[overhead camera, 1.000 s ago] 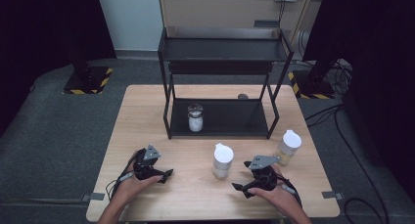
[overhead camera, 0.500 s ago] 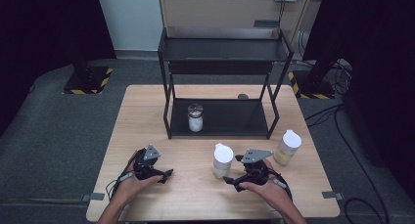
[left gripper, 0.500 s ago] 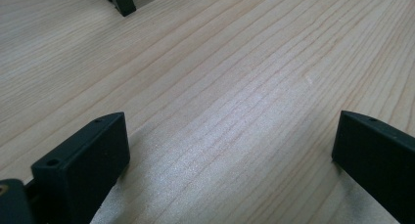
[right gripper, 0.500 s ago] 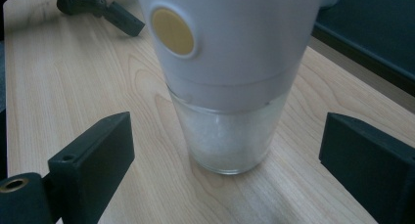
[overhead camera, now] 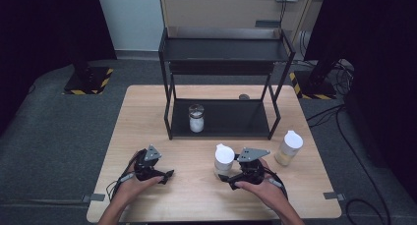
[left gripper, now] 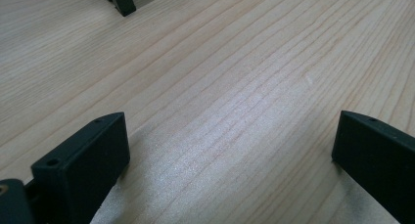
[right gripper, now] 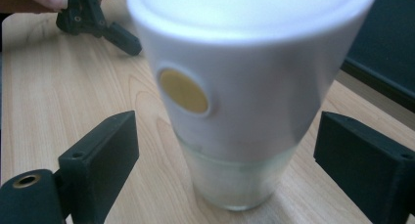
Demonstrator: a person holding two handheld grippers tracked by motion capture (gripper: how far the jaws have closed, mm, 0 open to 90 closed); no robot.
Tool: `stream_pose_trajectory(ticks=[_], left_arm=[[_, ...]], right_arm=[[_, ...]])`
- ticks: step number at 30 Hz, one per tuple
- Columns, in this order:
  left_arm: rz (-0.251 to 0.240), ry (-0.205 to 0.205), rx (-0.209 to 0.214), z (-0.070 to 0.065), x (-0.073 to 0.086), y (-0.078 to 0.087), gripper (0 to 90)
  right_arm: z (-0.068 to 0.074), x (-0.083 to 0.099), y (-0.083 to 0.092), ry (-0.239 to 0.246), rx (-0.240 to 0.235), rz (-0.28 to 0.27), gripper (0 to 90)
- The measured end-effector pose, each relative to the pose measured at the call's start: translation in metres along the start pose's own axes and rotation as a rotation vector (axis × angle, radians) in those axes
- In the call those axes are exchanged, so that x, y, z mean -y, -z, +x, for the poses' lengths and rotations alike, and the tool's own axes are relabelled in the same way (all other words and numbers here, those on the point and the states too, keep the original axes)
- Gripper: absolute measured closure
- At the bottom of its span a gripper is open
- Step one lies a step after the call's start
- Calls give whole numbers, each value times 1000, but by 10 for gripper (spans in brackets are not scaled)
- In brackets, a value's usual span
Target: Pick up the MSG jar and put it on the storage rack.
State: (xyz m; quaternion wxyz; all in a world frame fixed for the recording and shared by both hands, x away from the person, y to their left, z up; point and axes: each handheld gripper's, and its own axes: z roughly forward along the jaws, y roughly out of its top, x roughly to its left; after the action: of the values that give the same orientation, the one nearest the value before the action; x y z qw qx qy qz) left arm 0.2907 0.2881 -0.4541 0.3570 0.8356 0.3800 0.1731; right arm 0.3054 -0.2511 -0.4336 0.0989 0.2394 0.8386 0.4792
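The white-capped jar is stood upright on the wooden table, in front of the black shelf rack, and is bracketed by the right gripper, apparently so that its smooth tapered cap can be clamped. The jaws have just been closing with the jar between them, yet gaps are seen on both sides, so nothing is gripped. The left gripper is kept wide open and empty over bare grain.

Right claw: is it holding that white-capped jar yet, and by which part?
Not yet. The right claw straddles the jar just below its white cap, jaws closing in but still apart from it.
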Motion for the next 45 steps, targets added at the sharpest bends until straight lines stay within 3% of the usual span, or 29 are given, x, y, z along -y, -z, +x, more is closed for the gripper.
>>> stream_pose_trajectory(ticks=[24, 45], left_arm=[[0, -1, 0, 0, 0, 0, 0], [1, -1, 0, 0, 0, 0, 0]], right_arm=[[8, -8, -6, 18, 44, -26, 294], [19, -8, -6, 14, 87, -28, 313]])
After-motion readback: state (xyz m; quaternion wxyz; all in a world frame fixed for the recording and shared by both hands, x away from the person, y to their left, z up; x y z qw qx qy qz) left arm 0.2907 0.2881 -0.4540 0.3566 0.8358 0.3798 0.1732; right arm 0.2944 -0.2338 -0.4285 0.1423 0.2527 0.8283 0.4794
